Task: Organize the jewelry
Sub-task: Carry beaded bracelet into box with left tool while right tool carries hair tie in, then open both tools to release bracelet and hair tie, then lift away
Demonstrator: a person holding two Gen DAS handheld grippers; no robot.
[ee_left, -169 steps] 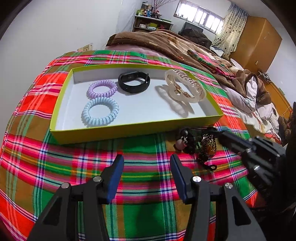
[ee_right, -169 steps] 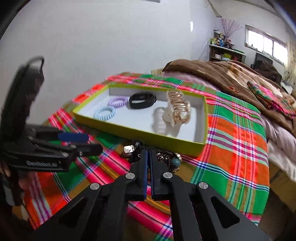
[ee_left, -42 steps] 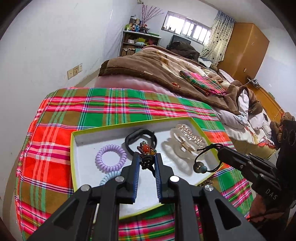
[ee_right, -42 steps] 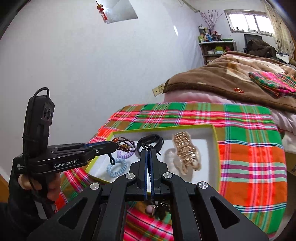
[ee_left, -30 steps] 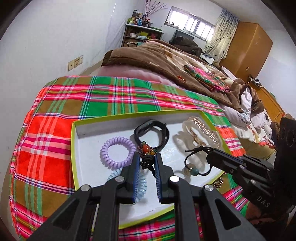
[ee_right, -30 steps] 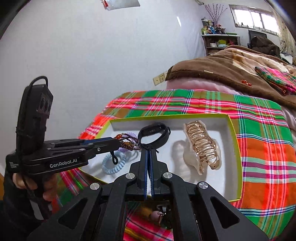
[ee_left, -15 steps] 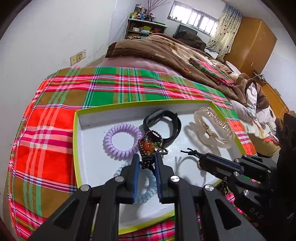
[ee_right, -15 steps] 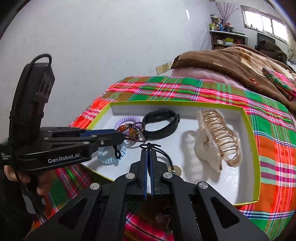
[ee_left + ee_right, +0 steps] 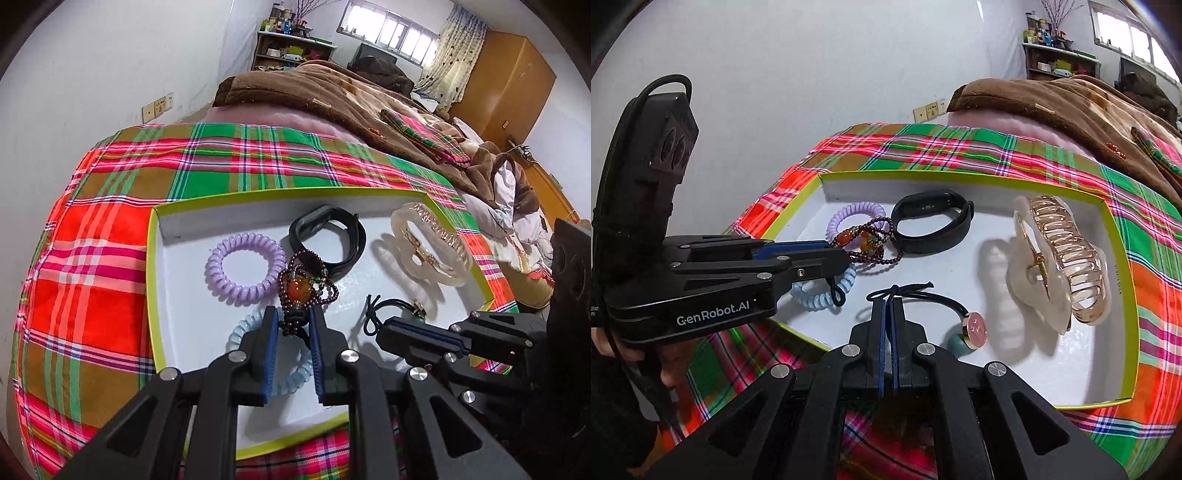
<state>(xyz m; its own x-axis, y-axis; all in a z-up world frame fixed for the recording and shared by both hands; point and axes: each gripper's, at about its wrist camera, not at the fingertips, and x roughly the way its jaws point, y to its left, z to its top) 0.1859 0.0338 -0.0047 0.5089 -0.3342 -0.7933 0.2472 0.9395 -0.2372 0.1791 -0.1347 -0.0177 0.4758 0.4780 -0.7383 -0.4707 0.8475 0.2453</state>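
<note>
Both items are being set into the tray [image 9: 155,266]: left gripper [image 9: 291,325] clamps the bracelet [image 9: 299,288] at the purple coil's [image 9: 243,273] four o'clock, right gripper [image 9: 887,306] pinches the hair tie [image 9: 945,306] cord, charm down; next, release both.

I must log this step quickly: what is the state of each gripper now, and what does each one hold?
Left gripper: closed on the beaded bracelet.
Right gripper: closed on the black hair tie.
</note>
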